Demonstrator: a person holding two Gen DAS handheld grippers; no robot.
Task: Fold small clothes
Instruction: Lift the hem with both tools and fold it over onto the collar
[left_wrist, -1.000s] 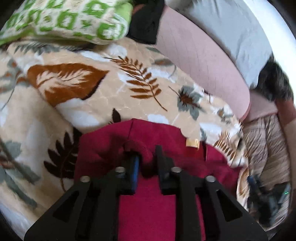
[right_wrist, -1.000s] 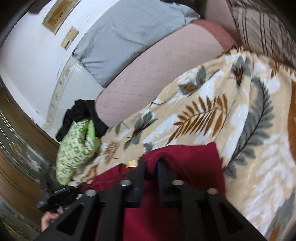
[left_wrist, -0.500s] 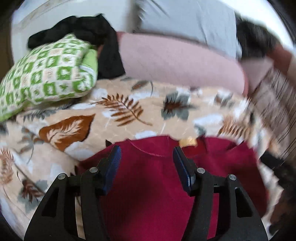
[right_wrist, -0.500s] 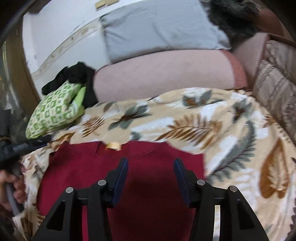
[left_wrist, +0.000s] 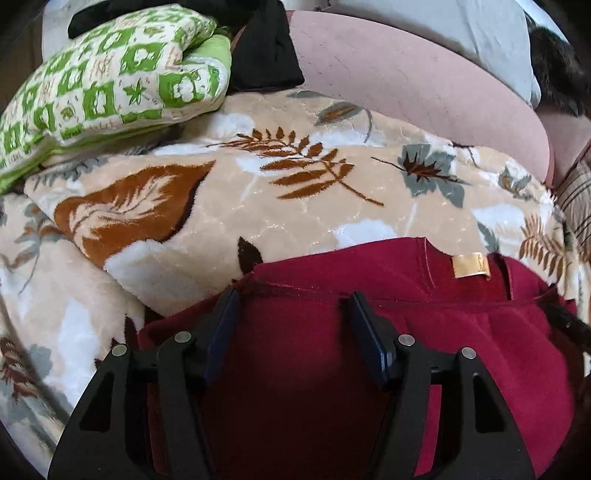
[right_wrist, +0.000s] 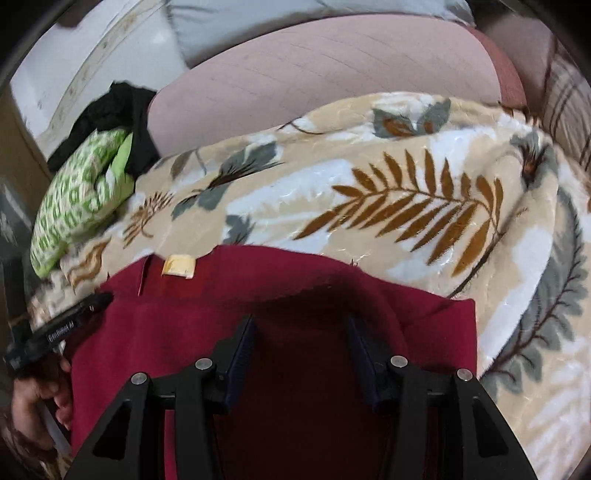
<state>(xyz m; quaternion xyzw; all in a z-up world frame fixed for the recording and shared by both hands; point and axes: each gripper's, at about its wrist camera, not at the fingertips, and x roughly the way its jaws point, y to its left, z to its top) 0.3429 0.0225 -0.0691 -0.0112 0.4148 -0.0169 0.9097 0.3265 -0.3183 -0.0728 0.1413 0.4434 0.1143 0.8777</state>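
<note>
Bed: leaf-patterned beige blanket (left_wrist: 229, 221), pink bolster (left_wrist: 406, 85) behind, green checked pillow (left_wrist: 103, 81) at rear left. Item: dark red garment (left_wrist: 424, 332), flat on the blanket, tan label (left_wrist: 471, 266) at its far edge. Left gripper (left_wrist: 291, 314): jaws opening, nothing pinched, above the cloth. Right gripper (right_wrist: 301, 343): jaws apart, released, over the garment.

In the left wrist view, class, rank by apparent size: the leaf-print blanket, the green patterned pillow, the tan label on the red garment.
1. leaf-print blanket
2. green patterned pillow
3. tan label on the red garment
</note>
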